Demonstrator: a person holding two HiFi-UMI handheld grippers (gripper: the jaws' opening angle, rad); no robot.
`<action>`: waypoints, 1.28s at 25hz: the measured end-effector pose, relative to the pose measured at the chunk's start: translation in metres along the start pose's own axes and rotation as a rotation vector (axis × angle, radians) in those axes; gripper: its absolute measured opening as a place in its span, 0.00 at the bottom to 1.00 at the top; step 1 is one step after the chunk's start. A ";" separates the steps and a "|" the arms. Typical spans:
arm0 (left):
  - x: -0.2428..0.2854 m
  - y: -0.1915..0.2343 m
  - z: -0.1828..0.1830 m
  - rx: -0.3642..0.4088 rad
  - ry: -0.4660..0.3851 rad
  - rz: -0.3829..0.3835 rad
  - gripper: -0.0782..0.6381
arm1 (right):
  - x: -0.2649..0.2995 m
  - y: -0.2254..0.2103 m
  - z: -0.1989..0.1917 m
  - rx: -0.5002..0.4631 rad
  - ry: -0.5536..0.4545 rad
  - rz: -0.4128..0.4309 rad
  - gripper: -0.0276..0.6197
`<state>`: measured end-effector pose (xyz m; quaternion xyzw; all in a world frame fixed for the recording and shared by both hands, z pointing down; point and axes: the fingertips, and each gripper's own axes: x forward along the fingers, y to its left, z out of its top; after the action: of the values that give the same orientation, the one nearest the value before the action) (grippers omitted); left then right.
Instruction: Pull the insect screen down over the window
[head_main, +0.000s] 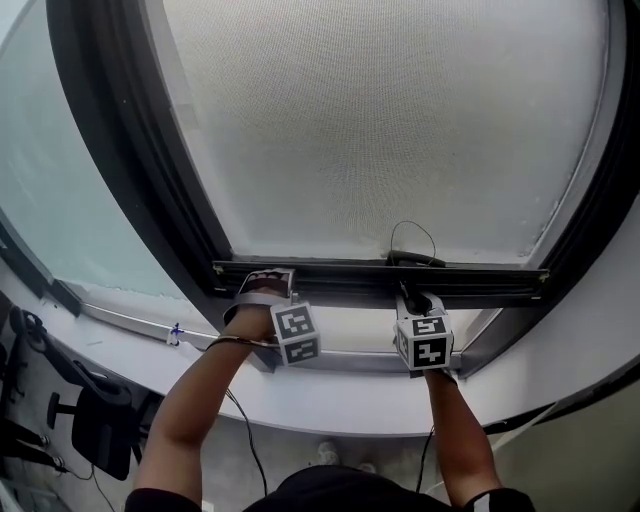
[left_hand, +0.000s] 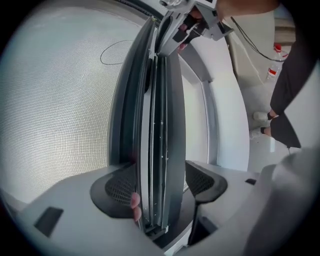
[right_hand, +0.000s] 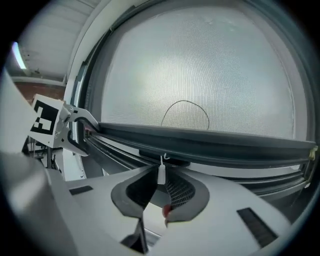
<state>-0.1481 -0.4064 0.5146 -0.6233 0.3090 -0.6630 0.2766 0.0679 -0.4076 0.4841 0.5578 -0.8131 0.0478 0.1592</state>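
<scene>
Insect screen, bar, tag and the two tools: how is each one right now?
Insect screen: drawn down over nearly the whole window opening.
Bottom bar: level, close to the sill, held at its left part.
Left tool: closed on the bottom bar.
Right tool: nearly closed, pinching the pull tag.
Pull tag: hanging from the bar, caught between the right tool's pads.
Cord: slack, curled in a loop against the mesh.

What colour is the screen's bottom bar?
Black; the bottom bar shows best in the head view.
</scene>
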 end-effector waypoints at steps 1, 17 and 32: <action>0.000 0.000 0.000 0.001 0.001 0.003 0.55 | -0.004 0.001 -0.001 -0.002 -0.003 0.000 0.12; 0.001 0.000 -0.002 -0.008 -0.002 0.010 0.55 | -0.040 0.041 -0.140 0.045 0.229 0.044 0.13; 0.000 0.002 0.000 -0.029 -0.014 0.010 0.55 | -0.029 0.076 -0.246 -0.032 0.524 0.107 0.13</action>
<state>-0.1485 -0.4073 0.5132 -0.6303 0.3197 -0.6526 0.2733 0.0574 -0.2904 0.7153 0.4800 -0.7733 0.1859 0.3703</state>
